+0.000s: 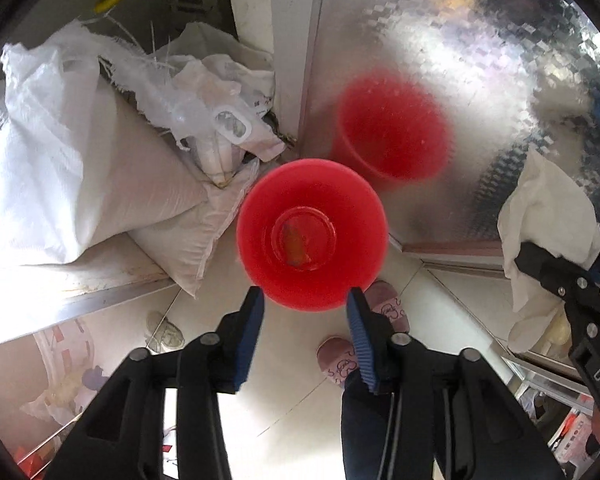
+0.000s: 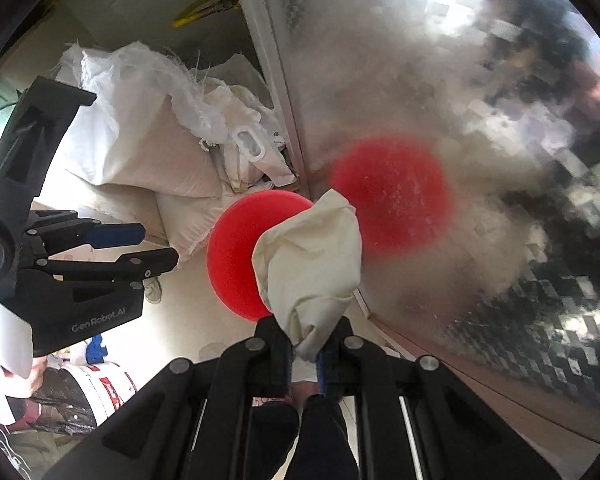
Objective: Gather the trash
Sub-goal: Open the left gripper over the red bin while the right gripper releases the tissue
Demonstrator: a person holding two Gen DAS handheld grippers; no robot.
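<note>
A red bin [image 1: 312, 236] stands on the pale tiled floor, seen from straight above, with an orange scrap [image 1: 294, 240] lying at its bottom. My left gripper [image 1: 305, 294] hangs over the bin's near rim, open, with nothing between its blue pads. In the right wrist view the left gripper [image 2: 160, 246] shows at the left, jaws apart. My right gripper [image 2: 306, 332] is shut on a crumpled white tissue [image 2: 308, 248], which covers part of the red bin [image 2: 236, 248]. The left wrist view also catches the tissue [image 1: 548, 208] at the right edge.
A shiny patterned metal panel [image 1: 460, 60] rises right behind the bin and mirrors it in red. White woven sacks [image 1: 80, 160] are piled to the left. A person's slippers [image 1: 384, 308] stand on the floor below the bin. A white bucket [image 2: 100, 388] sits at lower left.
</note>
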